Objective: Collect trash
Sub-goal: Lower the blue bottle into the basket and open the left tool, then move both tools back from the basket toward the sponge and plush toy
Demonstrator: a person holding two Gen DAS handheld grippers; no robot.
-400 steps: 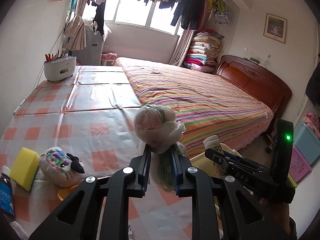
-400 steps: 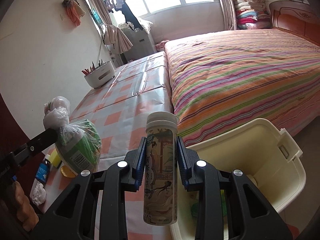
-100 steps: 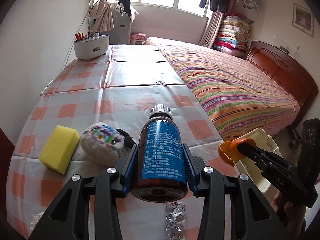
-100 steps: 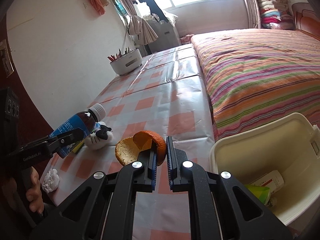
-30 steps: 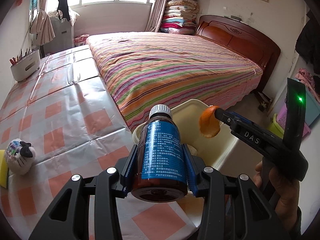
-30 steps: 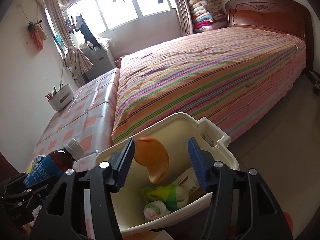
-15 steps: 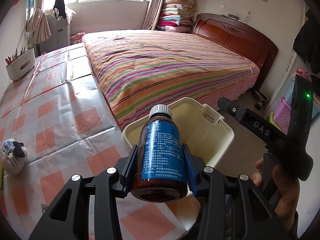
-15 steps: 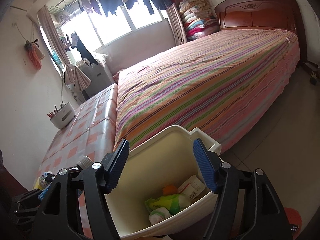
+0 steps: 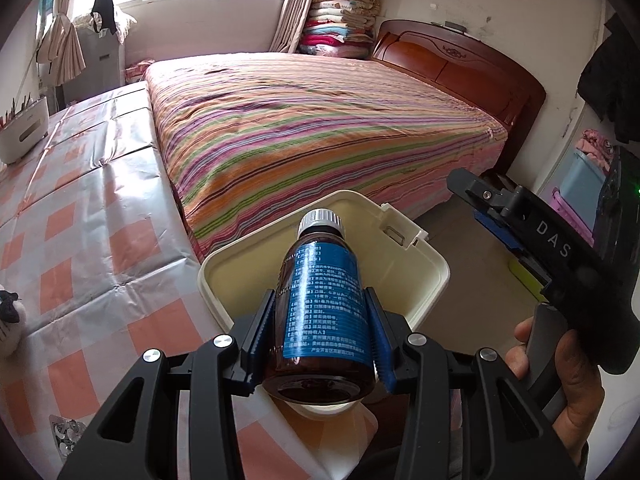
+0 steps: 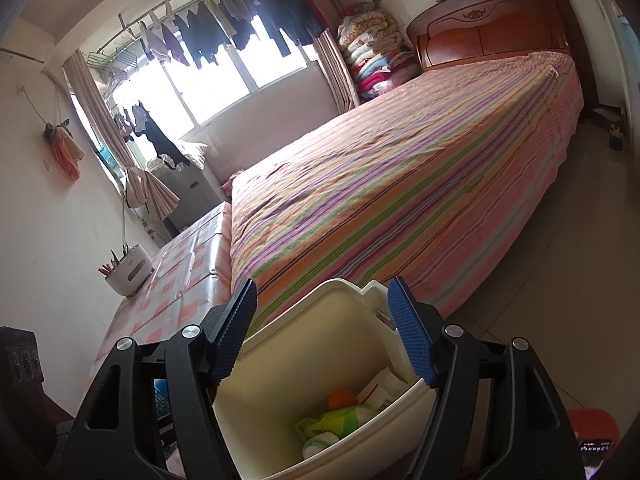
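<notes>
Brown bottle [image 9: 325,304] clamped between the left gripper [image 9: 320,344] fingers, above the bin [image 9: 434,268].
Right gripper [image 10: 322,332] stands apart and empty, its jaws just widened; peel [image 10: 342,399] lies below in the bin.

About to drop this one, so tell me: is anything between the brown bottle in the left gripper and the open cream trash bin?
Nothing visible blocks it. The left gripper holds the brown bottle over the near rim of the cream bin, whose mouth is open. The right gripper, open and empty, is off to the side of the bin.
</notes>
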